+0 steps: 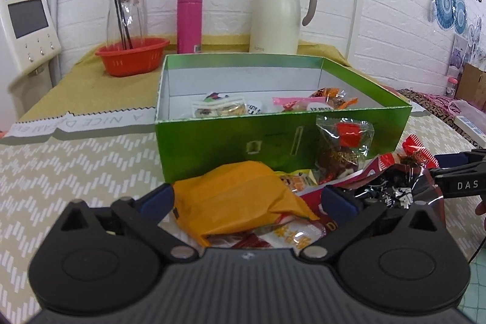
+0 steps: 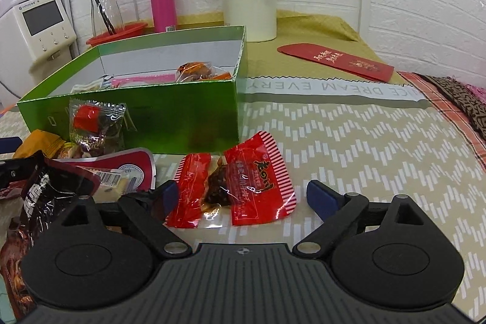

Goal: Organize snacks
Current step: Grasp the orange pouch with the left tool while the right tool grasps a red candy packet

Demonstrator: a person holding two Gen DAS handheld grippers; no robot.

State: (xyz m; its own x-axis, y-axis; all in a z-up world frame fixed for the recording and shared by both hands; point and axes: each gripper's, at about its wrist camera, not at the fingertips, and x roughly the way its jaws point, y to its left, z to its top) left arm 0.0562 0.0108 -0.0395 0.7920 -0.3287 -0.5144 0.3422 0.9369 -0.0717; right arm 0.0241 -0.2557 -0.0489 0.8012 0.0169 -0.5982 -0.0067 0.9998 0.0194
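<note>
Left gripper (image 1: 247,198) wide open around orange packet (image 1: 240,199) | right gripper (image 2: 241,196) open astride red snack packet (image 2: 261,181) | green box (image 1: 273,138) just behind.

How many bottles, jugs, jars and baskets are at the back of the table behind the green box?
Pink bottle: 1
Cream jug: 1
Clear glass jar: 1
Red basket: 1
Total: 4
</note>
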